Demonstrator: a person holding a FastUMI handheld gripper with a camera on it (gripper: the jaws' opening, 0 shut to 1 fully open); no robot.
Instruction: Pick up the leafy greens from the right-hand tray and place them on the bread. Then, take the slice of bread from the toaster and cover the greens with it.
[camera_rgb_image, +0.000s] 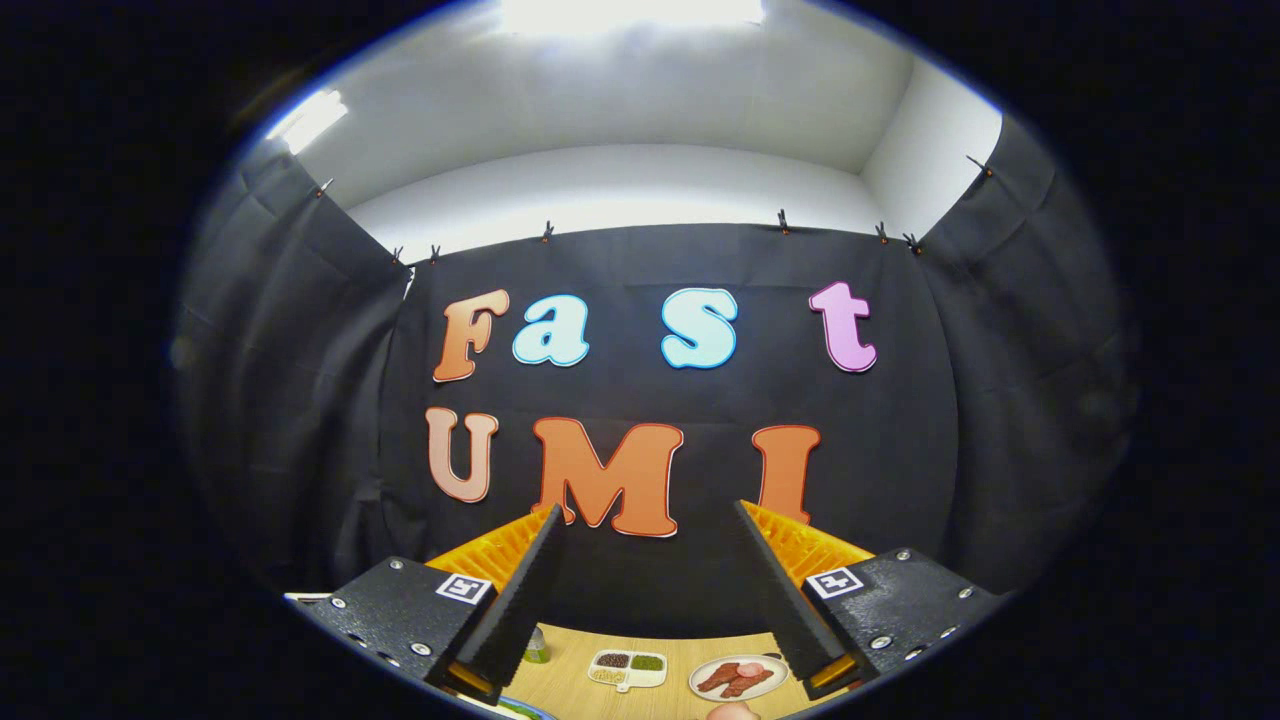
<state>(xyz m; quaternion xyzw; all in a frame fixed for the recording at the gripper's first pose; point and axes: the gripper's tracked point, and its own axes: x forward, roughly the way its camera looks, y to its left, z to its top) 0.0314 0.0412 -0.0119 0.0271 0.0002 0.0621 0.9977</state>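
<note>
My gripper is held high and points at the booth's back wall, its two fingers wide apart with nothing between them. Far below, between the fingers, lies a strip of wooden table. At the lowest part of the view a small pale rounded edge pokes in; I cannot tell what it is. No leafy greens, bread or toaster can be made out from here.
On the table stand a white divided dish with dark and green fillings and a white plate with reddish meat pieces. A small green item sits beside the left finger. Black cloth walls close the booth.
</note>
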